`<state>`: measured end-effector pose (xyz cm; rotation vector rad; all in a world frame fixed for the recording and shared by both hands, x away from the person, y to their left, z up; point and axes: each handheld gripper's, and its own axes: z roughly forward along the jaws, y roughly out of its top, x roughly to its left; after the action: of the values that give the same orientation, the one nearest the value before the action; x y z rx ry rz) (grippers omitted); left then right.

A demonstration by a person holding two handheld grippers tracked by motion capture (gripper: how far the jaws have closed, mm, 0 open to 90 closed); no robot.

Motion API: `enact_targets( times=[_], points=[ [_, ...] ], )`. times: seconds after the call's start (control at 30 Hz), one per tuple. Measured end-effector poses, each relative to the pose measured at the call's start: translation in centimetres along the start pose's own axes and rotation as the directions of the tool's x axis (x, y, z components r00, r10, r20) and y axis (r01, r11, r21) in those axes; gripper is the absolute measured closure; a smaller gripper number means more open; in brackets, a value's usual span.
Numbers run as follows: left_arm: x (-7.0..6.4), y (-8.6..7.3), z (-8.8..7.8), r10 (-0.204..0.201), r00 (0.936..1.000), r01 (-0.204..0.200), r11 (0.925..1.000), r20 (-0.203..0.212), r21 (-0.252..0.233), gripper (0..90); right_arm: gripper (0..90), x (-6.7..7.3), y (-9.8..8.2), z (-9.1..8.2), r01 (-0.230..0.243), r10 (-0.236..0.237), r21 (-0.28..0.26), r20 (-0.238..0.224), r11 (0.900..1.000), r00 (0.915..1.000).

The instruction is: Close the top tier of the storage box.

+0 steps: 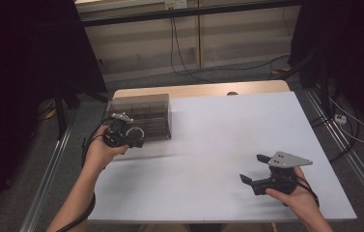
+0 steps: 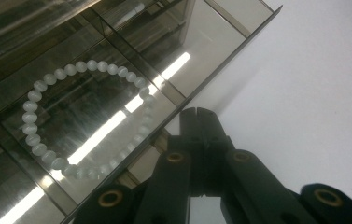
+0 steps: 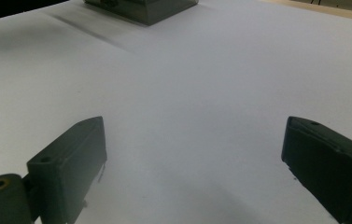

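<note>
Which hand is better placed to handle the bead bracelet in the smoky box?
Left, probably. The left claw sits shut beside the box holding the bracelet; the right claw rests open, far across the table.

From my high camera I'm looking forward and down over the whole white table (image 1: pixel 228 140), my left gripper camera sits right up against the smoky compartment box (image 2: pixel 117 70), and my right one skims low across the tabletop toward that same box (image 3: pixel 141 9) far off.
</note>
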<state>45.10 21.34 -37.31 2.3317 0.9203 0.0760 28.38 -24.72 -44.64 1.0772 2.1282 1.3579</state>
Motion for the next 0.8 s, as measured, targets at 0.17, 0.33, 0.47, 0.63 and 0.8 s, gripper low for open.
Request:
enact_targets(
  times=[0.17,0.33,0.47,0.63,0.8],
  points=[
    [0.7,0.2,0.1,-0.019,0.9995,0.019,0.9995,-0.023,-0.025,90.0,6.3,0.0,0.0,0.0,-0.001,0.001,0.000,-0.001,1.000,1.0000],
    [1.0,0.6,0.3,-0.024,0.9995,0.023,0.9993,-0.022,-0.029,90.0,6.2,-0.1,-0.1,0.0,-0.004,0.004,0.002,-0.001,1.000,1.0000],
    [1.3,1.0,0.4,-0.016,0.9993,0.015,0.9995,-0.034,-0.028,90.0,6.3,-0.1,-0.1,0.1,-0.003,0.003,0.003,0.001,1.000,1.0000],
    [1.7,1.3,0.5,-0.031,0.9980,0.029,0.9989,-0.056,-0.037,90.0,6.2,0.0,-0.1,0.1,-0.002,0.002,0.002,-0.003,1.000,1.0000],
    [2.2,1.6,0.7,-0.041,0.9973,0.038,0.9980,-0.061,-0.051,90.0,6.2,-0.1,-0.2,0.0,-0.006,0.006,0.004,0.000,1.000,1.0000]
  ],
)
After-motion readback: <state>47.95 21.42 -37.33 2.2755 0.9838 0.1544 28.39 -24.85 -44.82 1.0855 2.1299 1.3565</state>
